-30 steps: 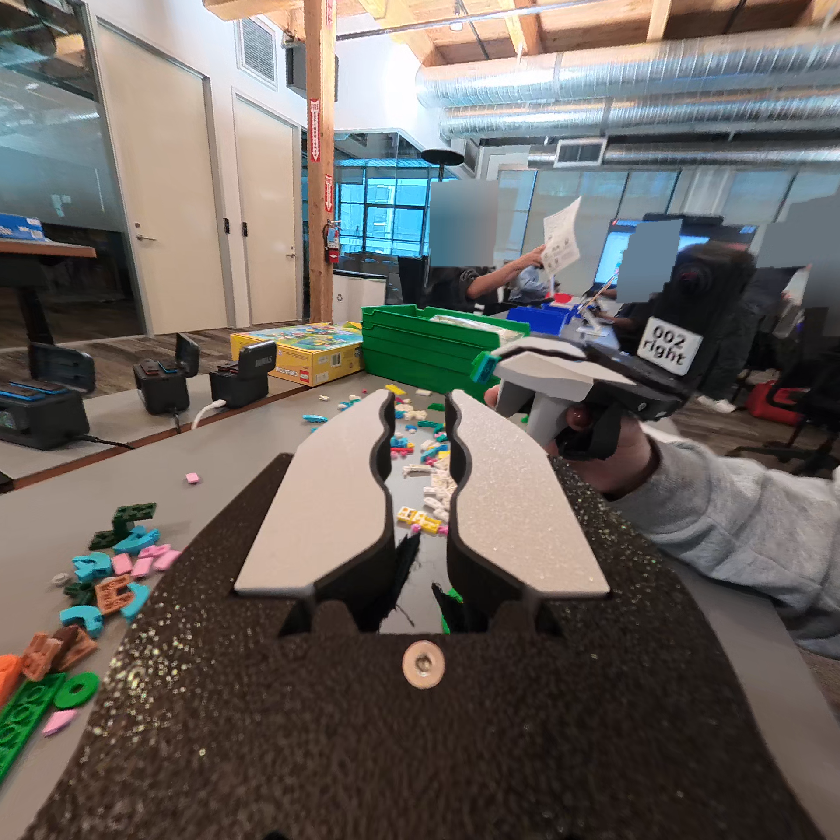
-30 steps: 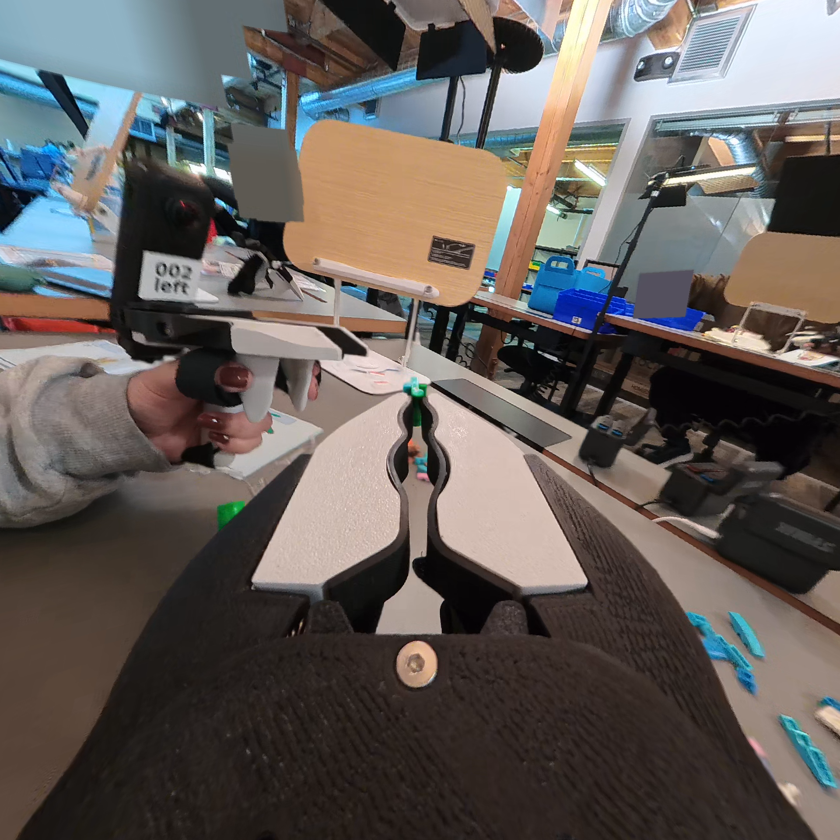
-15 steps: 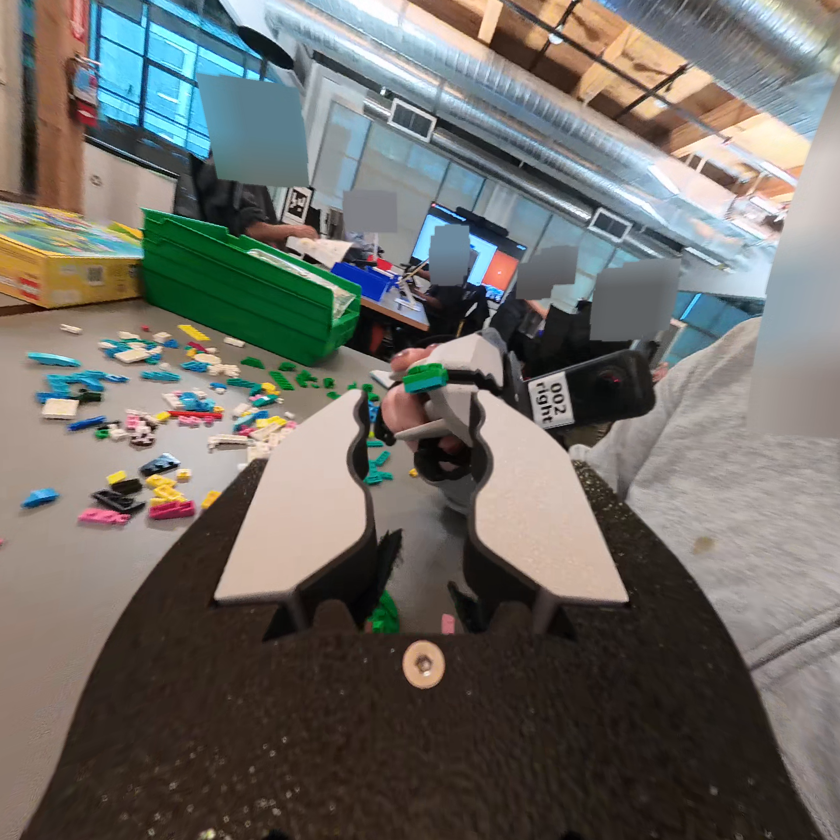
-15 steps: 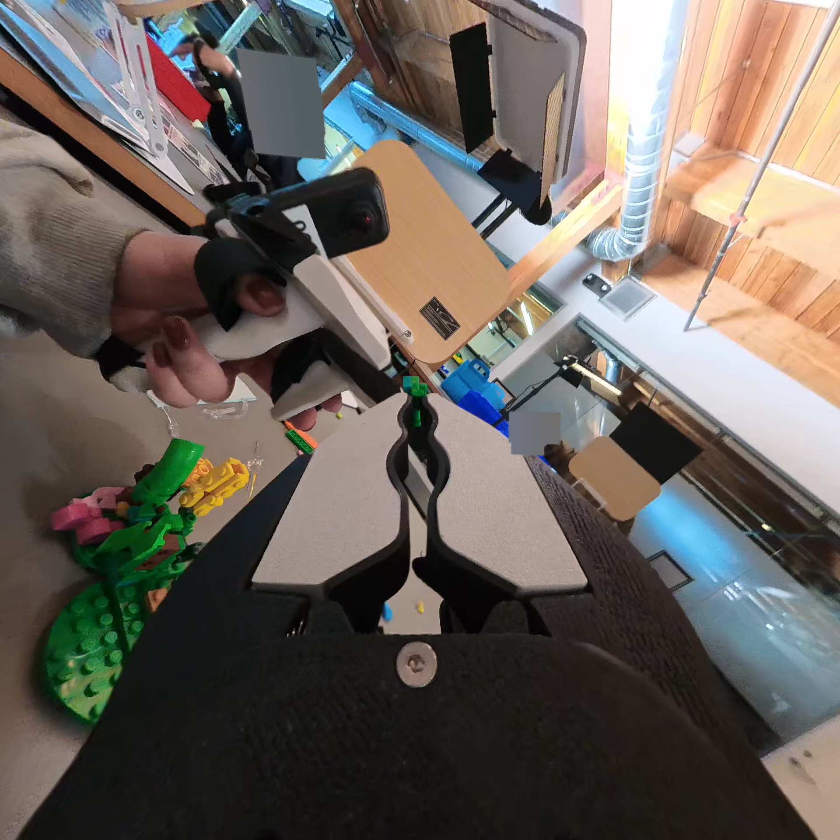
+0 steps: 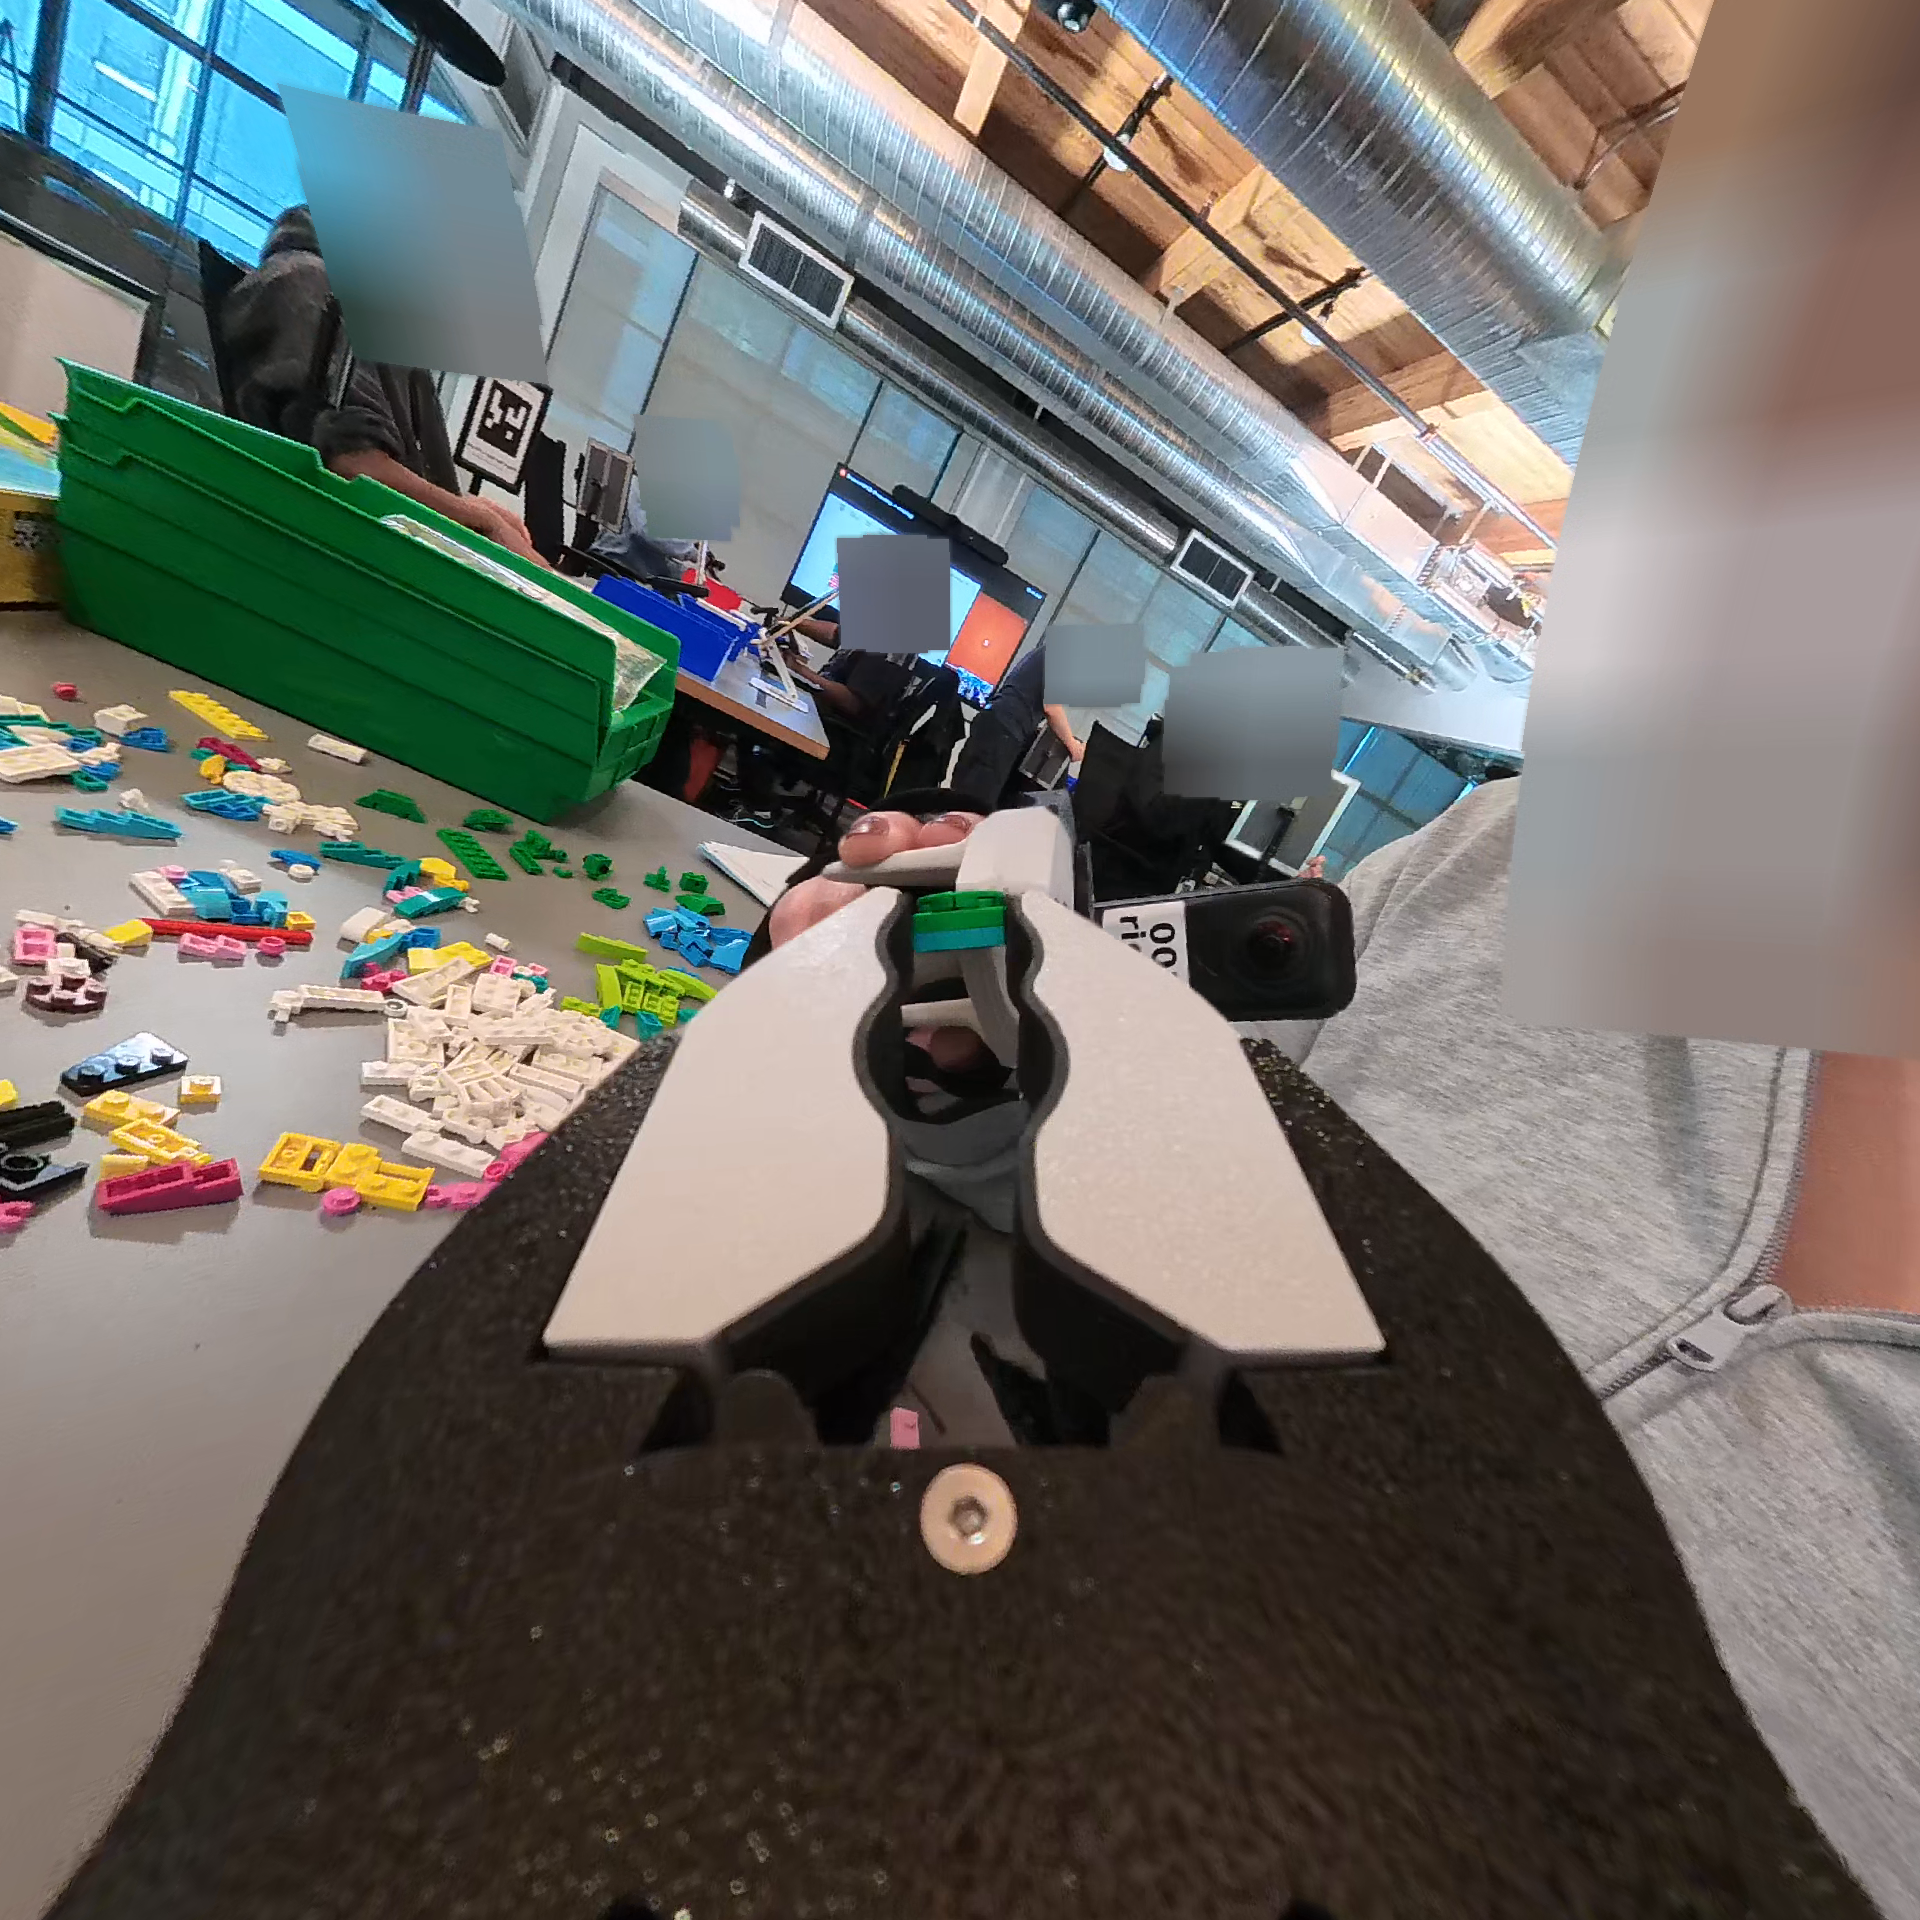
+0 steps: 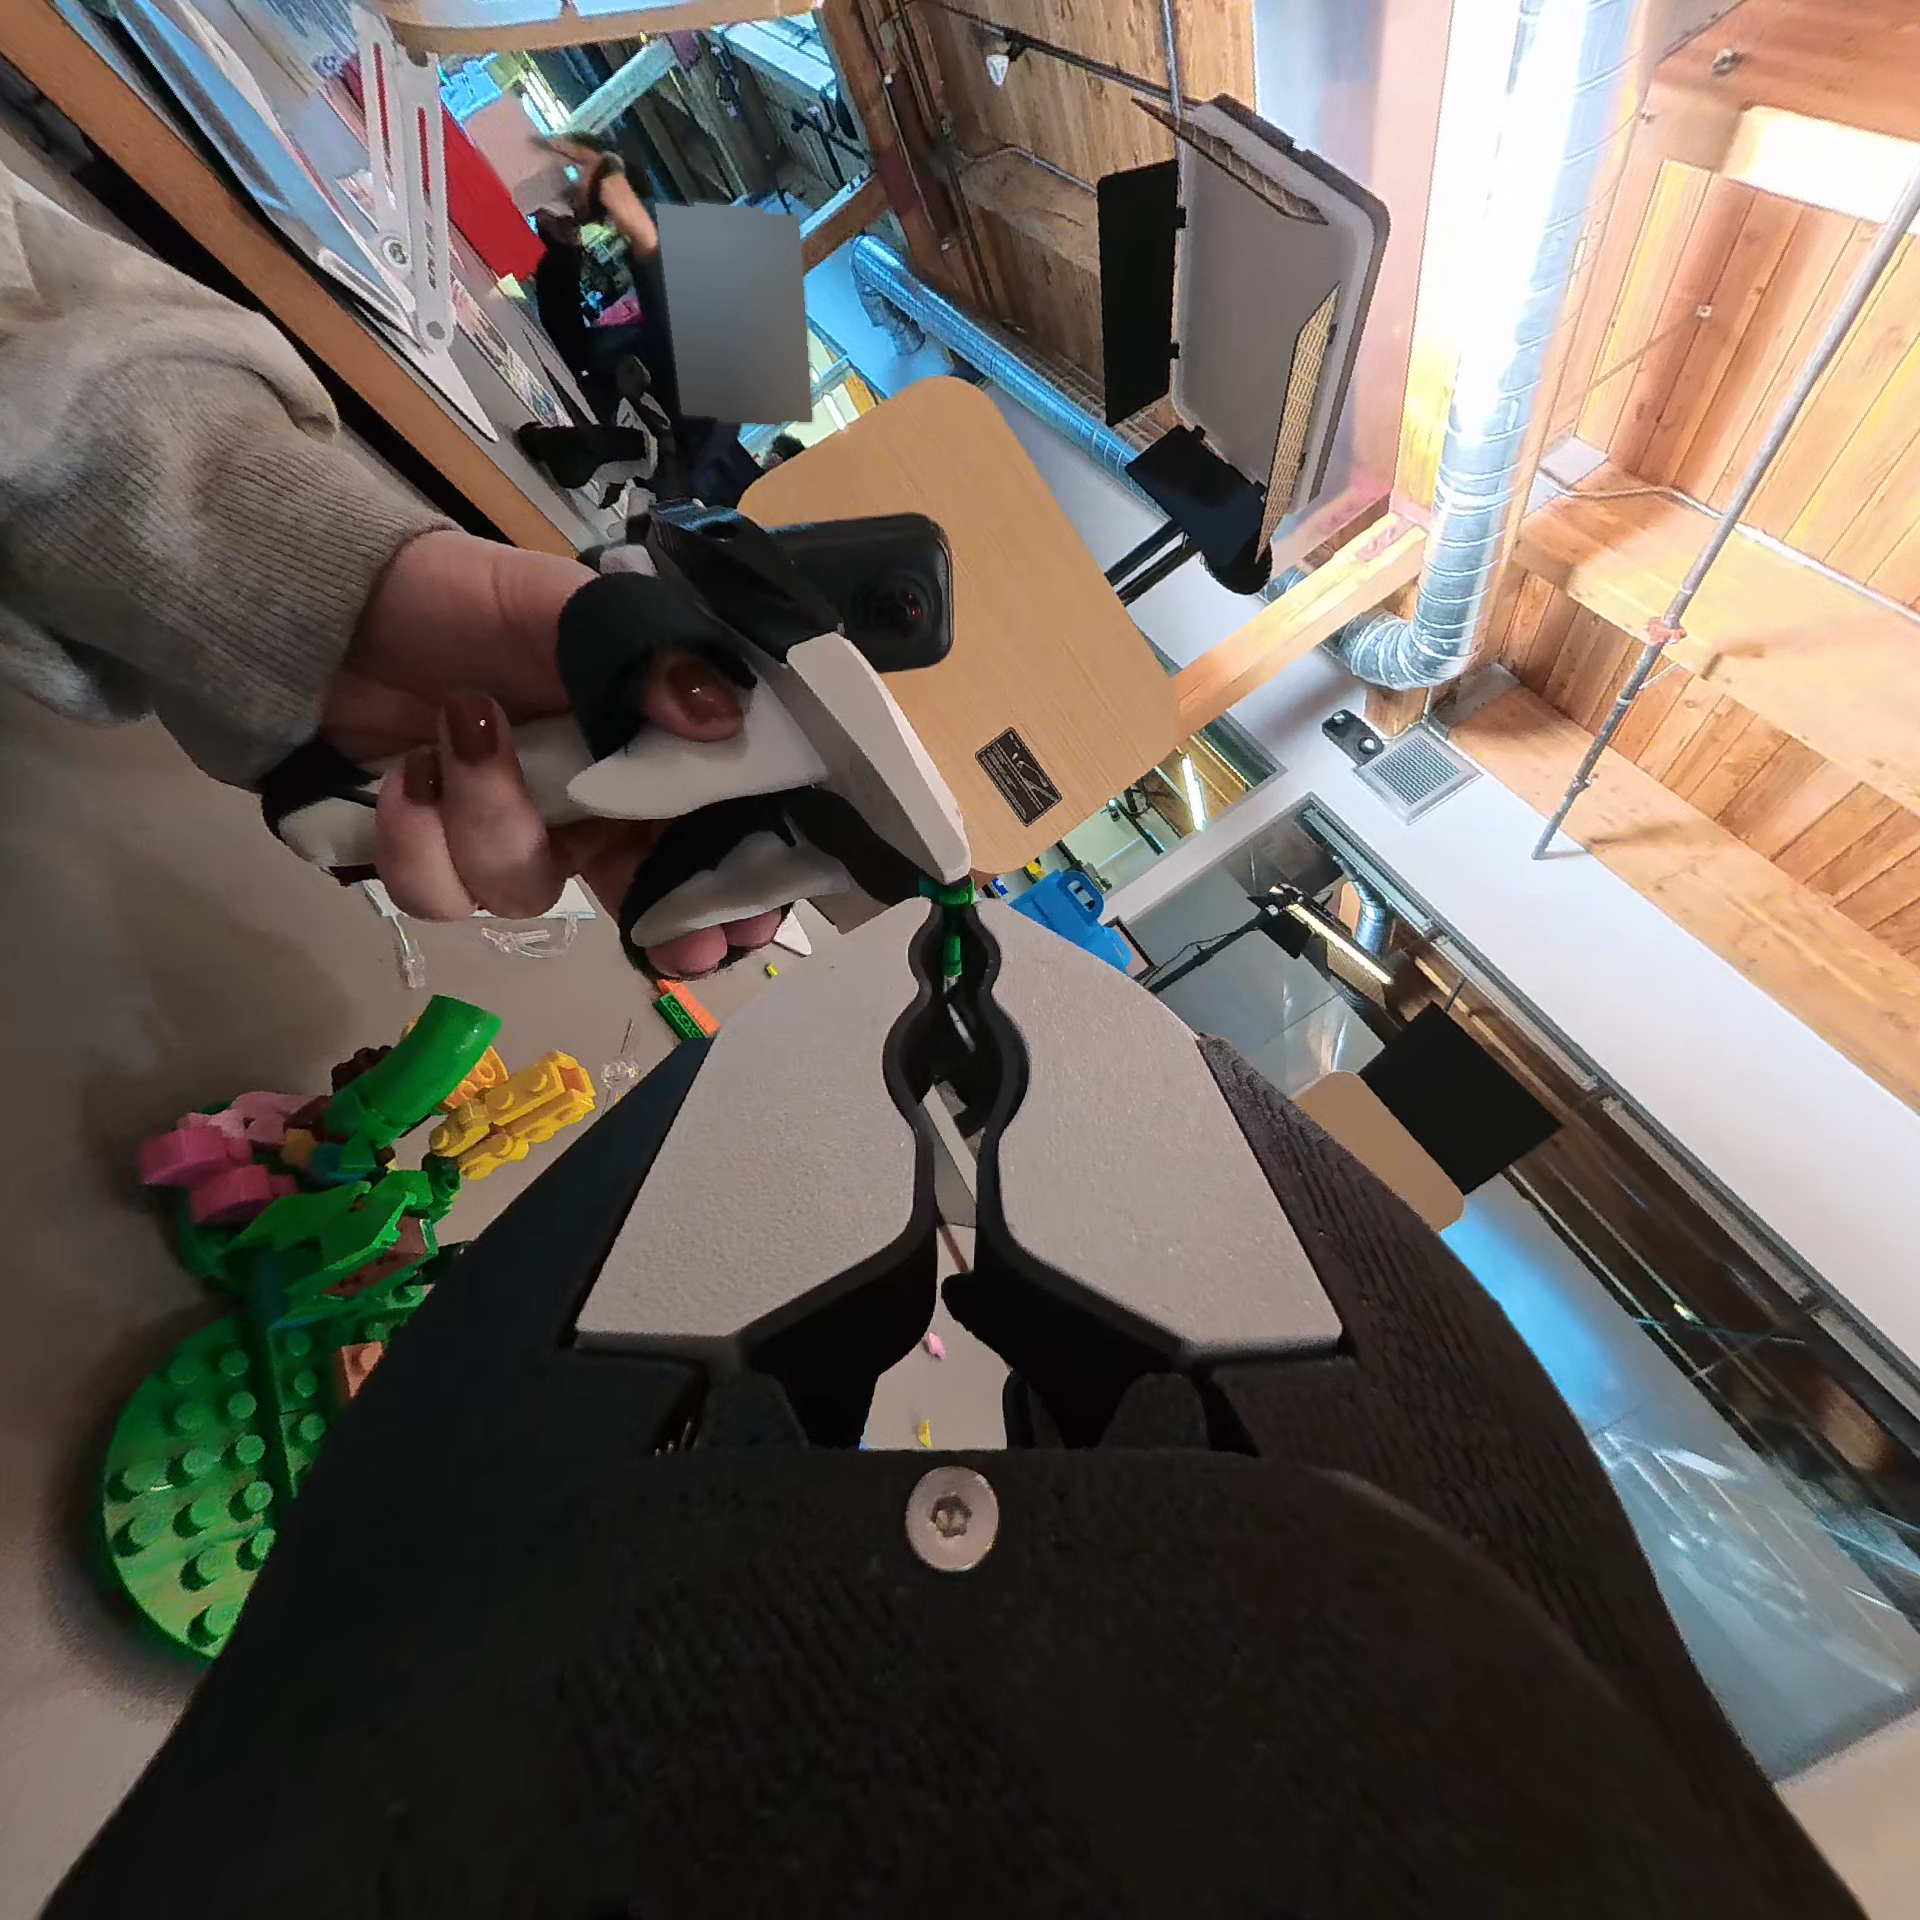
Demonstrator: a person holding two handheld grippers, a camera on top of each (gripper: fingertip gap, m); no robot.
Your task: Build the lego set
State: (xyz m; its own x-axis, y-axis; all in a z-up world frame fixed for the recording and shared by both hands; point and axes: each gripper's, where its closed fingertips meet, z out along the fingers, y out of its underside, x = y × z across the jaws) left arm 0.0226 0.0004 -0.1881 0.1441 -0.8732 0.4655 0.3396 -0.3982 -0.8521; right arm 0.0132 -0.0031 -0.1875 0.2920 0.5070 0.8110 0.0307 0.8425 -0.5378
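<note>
Stacked green bins (image 5: 343, 592) at the tabletop's far edge hold a clear bag (image 5: 623, 649). Both tongs, left (image 5: 958, 920) and right (image 6: 951, 904), pinch one green-and-teal brick stack (image 5: 958, 923).

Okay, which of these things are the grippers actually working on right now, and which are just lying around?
In hand:
- green and teal brick stack, clamped by the left gripper and the right gripper

Lying about:
- loose bricks
- green bins
- flower model on a green plate

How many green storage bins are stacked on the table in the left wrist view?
3, as far as the rims show: the green storage bins sit nested in one stack at the far left edge of the grey table, behind the scattered bricks. More could be nested unseen.
</note>
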